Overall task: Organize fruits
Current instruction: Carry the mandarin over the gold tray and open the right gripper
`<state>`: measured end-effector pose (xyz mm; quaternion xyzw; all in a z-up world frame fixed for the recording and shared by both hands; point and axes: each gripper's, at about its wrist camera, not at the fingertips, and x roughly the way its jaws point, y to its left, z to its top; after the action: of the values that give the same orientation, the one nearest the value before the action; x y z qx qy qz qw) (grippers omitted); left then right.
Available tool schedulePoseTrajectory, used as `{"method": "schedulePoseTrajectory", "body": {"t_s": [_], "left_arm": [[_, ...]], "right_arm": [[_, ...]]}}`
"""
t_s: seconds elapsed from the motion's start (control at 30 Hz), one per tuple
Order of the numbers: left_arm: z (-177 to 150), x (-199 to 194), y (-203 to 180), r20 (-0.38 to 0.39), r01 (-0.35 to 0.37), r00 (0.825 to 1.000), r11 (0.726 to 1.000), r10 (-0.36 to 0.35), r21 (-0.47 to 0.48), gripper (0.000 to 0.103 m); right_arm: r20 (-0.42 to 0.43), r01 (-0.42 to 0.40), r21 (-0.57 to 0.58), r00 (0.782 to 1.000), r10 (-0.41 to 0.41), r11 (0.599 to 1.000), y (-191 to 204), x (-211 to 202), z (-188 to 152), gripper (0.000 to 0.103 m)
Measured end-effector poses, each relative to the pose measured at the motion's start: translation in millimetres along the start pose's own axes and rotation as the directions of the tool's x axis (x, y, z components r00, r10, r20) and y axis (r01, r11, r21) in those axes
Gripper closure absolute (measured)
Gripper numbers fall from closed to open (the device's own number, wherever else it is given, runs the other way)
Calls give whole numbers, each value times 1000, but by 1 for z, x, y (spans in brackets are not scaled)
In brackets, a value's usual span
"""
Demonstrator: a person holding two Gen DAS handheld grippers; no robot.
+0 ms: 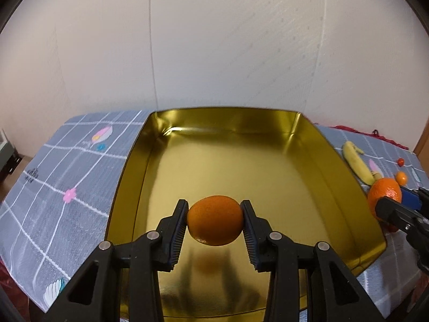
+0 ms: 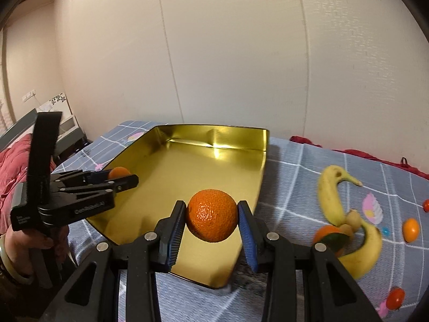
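A pale wall backs a table spread with a grey-blue checked cloth printed with small flowers. On it sits a shallow gold metal tray, its floor bare. The left gripper hangs over the tray's near end, its ribbed fingers clamped on a smooth mandarin held clear of the tray floor. The right gripper is over the tray's right-hand rim, its fingers pressed against the sides of a larger, pebbly orange. On the cloth to the right of the tray lie two joined bananas, another orange tucked against them, a small kumquat-like fruit and what seem to be cherry tomatoes, somewhat blurred. A hand grips the left tool's handle.
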<state>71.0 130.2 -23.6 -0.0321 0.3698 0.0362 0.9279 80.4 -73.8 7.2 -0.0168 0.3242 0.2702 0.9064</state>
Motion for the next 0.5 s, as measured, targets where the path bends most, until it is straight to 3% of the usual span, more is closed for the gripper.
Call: {"method": "schedulePoseTrajectory", "body": {"t_s": [0.3,0.5], "left_arm": [[-5,10,15,-62,-56,997,998,54,-35,63],[-7,13,24,-76,-78,994,996,74,-46,63]], "right_arm": [[-61,-3,-38,998,0,999,19,26,0,63],[-108,24,-35,994,-28,999,12,44,2,64]]}}
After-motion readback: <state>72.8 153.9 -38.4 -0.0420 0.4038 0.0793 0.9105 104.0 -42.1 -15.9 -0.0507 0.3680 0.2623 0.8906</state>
